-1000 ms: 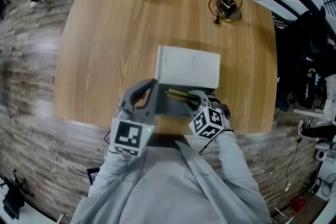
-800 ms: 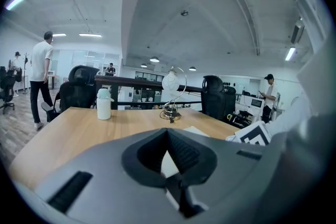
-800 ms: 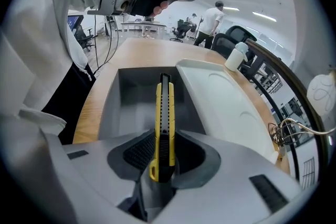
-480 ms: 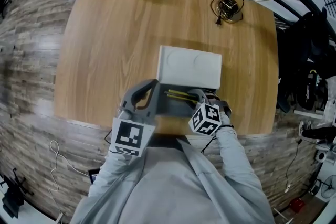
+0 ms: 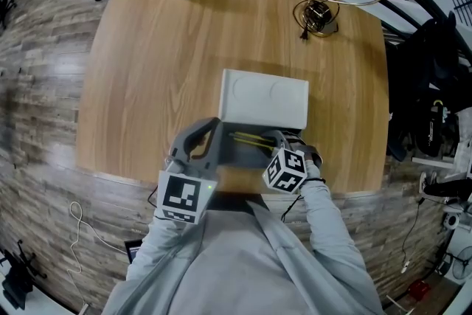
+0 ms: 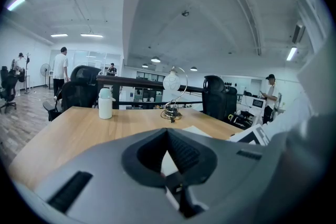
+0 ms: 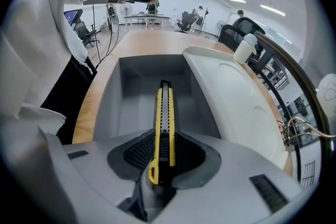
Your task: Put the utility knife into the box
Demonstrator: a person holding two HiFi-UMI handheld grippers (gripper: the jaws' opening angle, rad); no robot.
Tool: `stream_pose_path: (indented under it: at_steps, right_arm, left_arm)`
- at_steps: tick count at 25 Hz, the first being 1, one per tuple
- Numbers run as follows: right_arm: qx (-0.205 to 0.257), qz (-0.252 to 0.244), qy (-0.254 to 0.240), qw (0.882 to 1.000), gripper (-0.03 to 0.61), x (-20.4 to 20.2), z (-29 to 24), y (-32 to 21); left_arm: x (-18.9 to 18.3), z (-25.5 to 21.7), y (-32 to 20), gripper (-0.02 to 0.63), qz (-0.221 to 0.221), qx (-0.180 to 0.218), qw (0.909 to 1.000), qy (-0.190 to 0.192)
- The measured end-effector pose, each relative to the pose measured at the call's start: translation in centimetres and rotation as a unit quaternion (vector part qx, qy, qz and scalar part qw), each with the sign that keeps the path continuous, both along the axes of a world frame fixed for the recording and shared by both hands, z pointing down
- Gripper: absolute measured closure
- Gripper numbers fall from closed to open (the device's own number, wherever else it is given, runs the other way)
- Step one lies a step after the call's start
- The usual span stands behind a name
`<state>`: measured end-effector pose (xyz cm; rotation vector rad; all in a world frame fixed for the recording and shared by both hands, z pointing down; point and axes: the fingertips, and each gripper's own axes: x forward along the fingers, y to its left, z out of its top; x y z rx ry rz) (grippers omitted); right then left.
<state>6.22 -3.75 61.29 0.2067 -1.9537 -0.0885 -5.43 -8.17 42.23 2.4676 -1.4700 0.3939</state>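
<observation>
**Knife** [image 7: 163, 123]: yellow, front end forward, held on edge between the right fingers [image 7: 135, 150]. The pads are closed on its rear half and the rest projects ahead of the fingertips. The fingers are tilted steeply down.

**Box** [image 7: 107, 94]: grey and open, directly ahead of and below the right fingertips. The knife runs along the box's long axis, roughly over the middle of the floor and clear of both side walls. Its front tip looks close to the floor. It may be touching, but this angle does not settle it.

**Lid** [image 7: 231, 86]: white, swung back, to the right of the right fingers. It is not in the way.

**Left fingers** [image 6: 185, 150]: closed tip to tip, with nothing seen held. They sit just beside the box's end, on the side away from the right fingers, and point across the counter [image 6: 79, 128].

**Step in hand (judgement):** the placing itself. The knife is gripped and brought in over the opening; the release is not yet made.

**Next move calls for:**
- Lower until the knife's length rests on the box floor.
- Flatten the tilt so the rear end does not drop.
- Open the right fingers wide enough to free the handle.
- Draw back and up without dragging the knife along.

Closing the lid is not asked for.
</observation>
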Motion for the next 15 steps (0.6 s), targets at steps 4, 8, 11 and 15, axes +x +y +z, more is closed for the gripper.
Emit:
stream_pose_path:
  at_steps: [4,8,11,15]
  right_arm:
    - [-0.009,0.013,-0.005,1.0,0.451,-0.01,-0.01,-0.02]
    - [-0.021,0.025,-0.019,0.999,0.446,-0.34,-0.17,-0.02]
    - [-0.021,0.027,-0.023,0.999,0.436,-0.46,-0.45,-0.07]
    - [-0.021,0.031,-0.03,0.999,0.428,-0.54,-0.86,-0.01]
  left_arm:
    - [0.04,-0.11,0.08,0.595,0.001,0.002,1.0,0.0]
    - [-0.02,-0.12,0.09,0.595,0.0,0.003,1.0,-0.001]
    - [0.07,-0.28,0.07,0.595,0.0,0.004,1.0,-0.001]
    - [0.03,-0.4,0.14,0.595,0.001,0.006,1.0,-0.002]
